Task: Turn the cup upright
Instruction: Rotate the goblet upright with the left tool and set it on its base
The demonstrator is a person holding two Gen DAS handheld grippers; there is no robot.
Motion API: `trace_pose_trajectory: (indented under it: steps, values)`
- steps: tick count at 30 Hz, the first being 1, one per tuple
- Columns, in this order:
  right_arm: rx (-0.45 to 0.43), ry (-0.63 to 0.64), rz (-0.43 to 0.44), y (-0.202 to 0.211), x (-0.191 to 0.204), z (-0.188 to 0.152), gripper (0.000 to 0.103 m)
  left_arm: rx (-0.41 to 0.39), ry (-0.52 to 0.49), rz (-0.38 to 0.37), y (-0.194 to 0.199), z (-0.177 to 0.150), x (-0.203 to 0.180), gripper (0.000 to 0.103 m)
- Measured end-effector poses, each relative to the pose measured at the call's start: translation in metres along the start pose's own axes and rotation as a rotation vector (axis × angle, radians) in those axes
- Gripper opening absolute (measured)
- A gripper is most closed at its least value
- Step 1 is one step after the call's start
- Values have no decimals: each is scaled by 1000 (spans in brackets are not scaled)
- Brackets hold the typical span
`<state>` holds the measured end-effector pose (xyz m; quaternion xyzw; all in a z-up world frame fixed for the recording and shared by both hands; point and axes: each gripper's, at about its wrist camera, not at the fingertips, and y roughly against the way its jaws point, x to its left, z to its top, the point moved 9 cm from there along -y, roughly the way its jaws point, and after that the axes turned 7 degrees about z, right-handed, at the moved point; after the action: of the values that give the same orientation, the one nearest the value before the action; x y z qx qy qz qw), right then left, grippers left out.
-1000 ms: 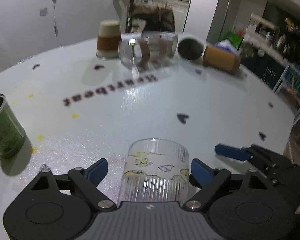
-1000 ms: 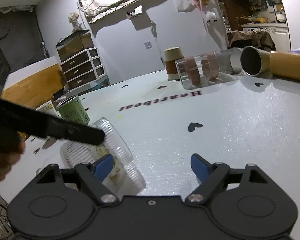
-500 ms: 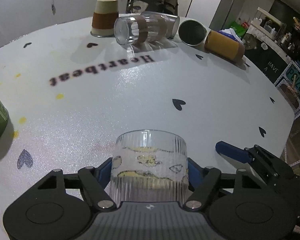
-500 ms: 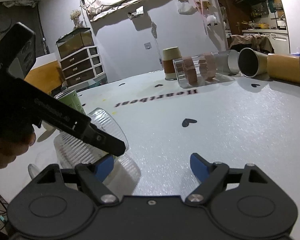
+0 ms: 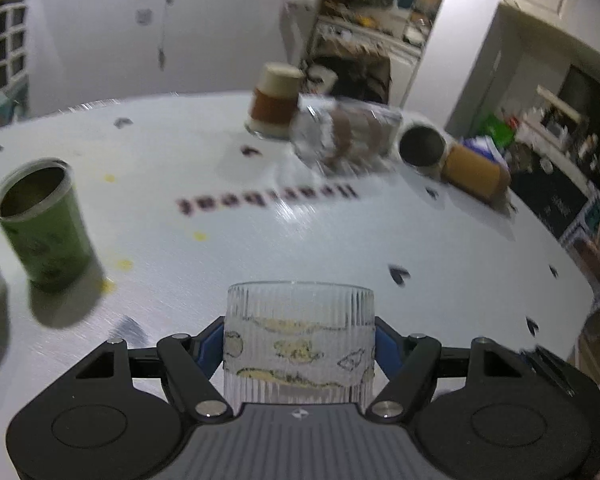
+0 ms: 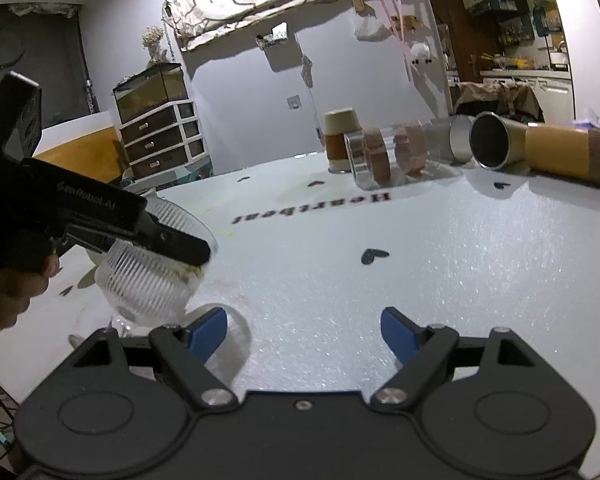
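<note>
My left gripper [image 5: 299, 344] is shut on a clear ribbed glass cup [image 5: 299, 340] with yellow drawings. The cup fills the space between its blue pads. In the right wrist view the same cup [image 6: 152, 276] hangs tilted above the white table, clamped by the left gripper's black fingers [image 6: 168, 240]. My right gripper [image 6: 304, 330] is open and empty, low over the table to the right of the cup.
A green cup [image 5: 40, 220] stands upright at the left. At the back are an upside-down tan paper cup [image 5: 274, 100], a clear glass [image 5: 348, 136] on its side, a metal cup [image 5: 422, 150] and an orange cup [image 5: 476, 174] lying down. The white table [image 5: 340, 232] ends at the right.
My left gripper closed on the ribbed cup, lifted it off the table and tilted it. The right gripper stayed open and almost still.
</note>
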<state>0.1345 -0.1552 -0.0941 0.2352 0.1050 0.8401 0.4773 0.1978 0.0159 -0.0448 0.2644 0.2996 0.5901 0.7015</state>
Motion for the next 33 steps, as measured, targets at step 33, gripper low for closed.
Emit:
trace_pose_trajectory:
  steps: [33]
  values:
    - [4,78,103,-11,52,4,85,-305,74,368,-43,103,87,74]
